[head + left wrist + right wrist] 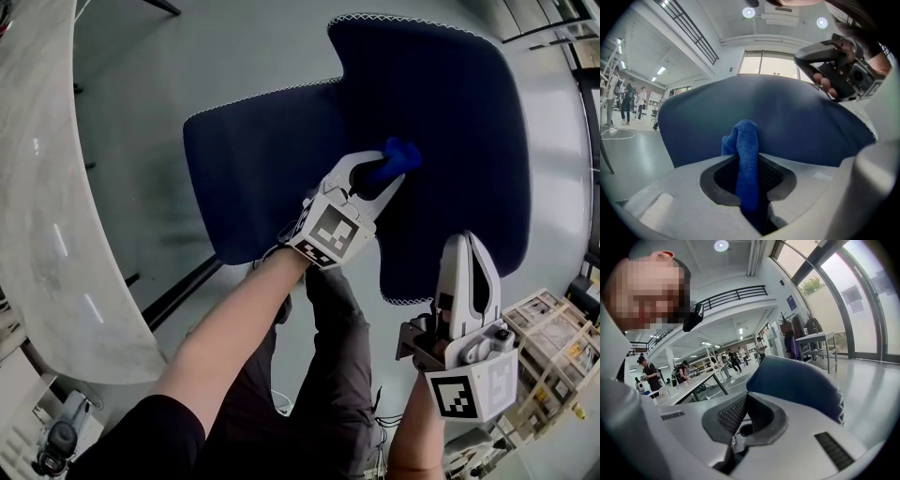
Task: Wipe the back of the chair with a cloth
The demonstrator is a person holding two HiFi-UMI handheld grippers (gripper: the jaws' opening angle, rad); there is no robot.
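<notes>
Currently the left gripper [382, 176] has its jaws clamped on the blue cloth [398, 155]. In the left gripper view the cloth [746, 154] runs up through the closed gap of the left gripper [749, 164], and its bunched free end sticks out just past the jaw tips. Directly ahead of those jaws is the navy chair [797, 126], whose upholstery fills the view. The cloth end sits right at the surface, though actual contact can't be confirmed. In the head view the chair [450, 112] lies under and beyond both grippers, white stitching along its edge. The right gripper [469, 248] has its jaws together with nothing between them, as the right gripper view [743, 420] confirms. Its tips are near the chair's edge, and the chair [792, 380] is ahead and to the right of those jaws. A pale curved worktop [47, 234] sits well off to the left of the left jaws.
</notes>
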